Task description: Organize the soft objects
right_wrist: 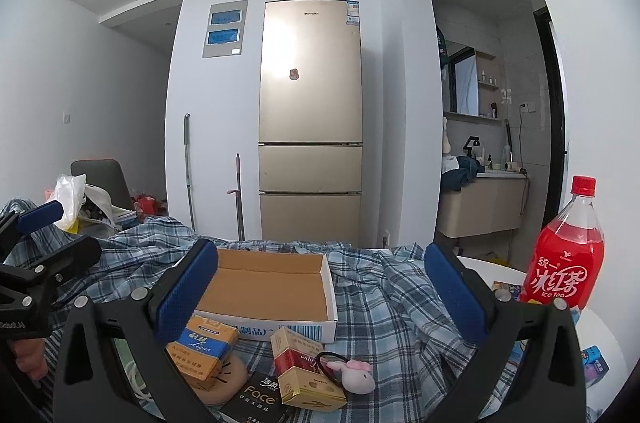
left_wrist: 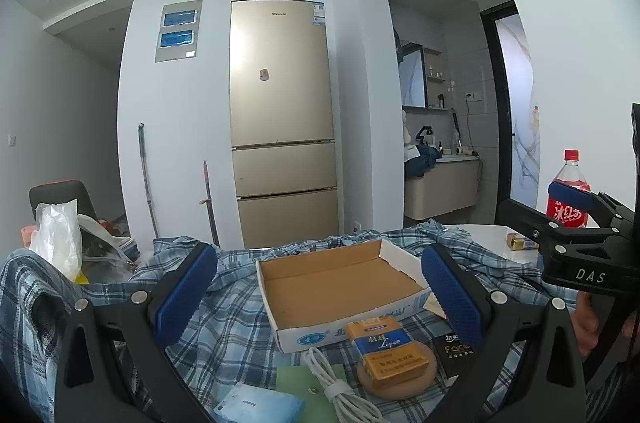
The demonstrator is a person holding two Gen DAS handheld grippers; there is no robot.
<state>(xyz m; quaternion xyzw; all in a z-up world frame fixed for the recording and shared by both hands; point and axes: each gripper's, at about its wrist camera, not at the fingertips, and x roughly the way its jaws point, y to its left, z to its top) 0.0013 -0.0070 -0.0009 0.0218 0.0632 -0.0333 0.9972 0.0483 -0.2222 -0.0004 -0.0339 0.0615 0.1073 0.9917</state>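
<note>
Both grippers' jaws are gaping wide and gripping nothing, the left gripper (left_wrist: 320,295) and the right gripper (right_wrist: 322,297) hovering near the empty cardboard box (right_wrist: 264,289) lying on the plaid cloth (right_wrist: 384,307). Going left to right in front of that box, a blue cigarette pack (right_wrist: 206,351) is lying on a round beige cushion (right_wrist: 226,381), then a red-and-gold pack (right_wrist: 306,367), then a pink plush bunny hair tie (right_wrist: 354,375). Sorting is seemingly not starting yet: nothing is sitting in the box, and every soft item is waiting outside.
</note>
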